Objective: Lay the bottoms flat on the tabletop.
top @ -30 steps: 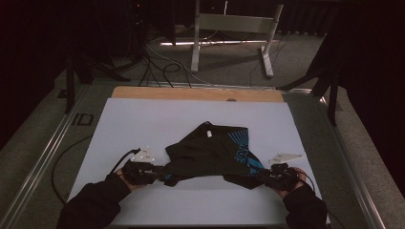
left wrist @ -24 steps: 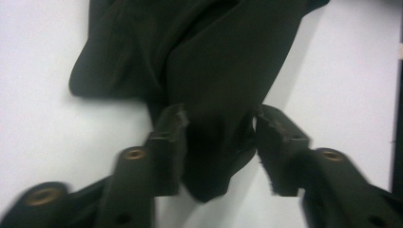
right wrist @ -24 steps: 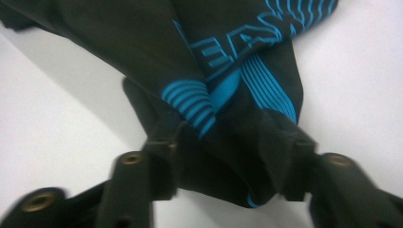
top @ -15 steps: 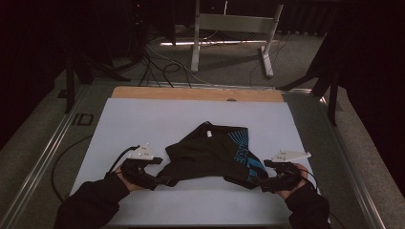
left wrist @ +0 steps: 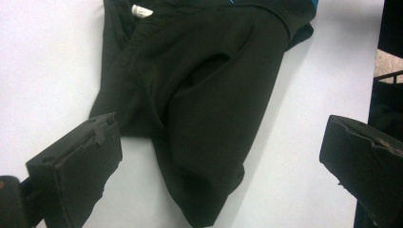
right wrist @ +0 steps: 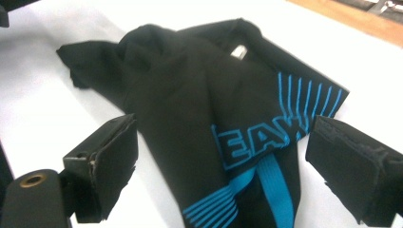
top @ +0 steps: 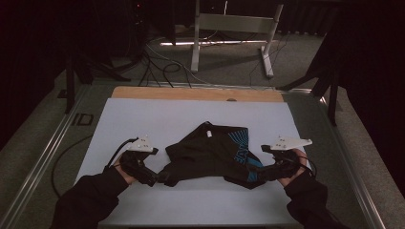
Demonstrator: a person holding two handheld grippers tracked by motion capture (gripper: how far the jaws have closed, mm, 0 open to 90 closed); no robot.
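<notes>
A black garment [top: 210,152] with blue lettering and stripes lies crumpled on the white table top [top: 157,119]; a small white tag [top: 208,134] shows near its far edge. My left gripper [top: 160,179] hovers at the garment's near left corner. Its jaws have just been opening and stand wide apart, and the black cloth [left wrist: 204,109] lies below between them, untouched. My right gripper [top: 258,174] is at the near right corner, over the blue print [right wrist: 256,142]. Its jaws have also just been opening and press on nothing.
A wooden strip [top: 196,94] runs along the table's far edge. Metal rails [top: 43,162] frame the sides. A cable [top: 62,157] loops on the left. Beyond the table are floor cables [top: 157,62] and a white stand [top: 234,24].
Both grippers went from shut on the garment's near corners to wide open and lifted a little. The released cloth now rests on the table.
</notes>
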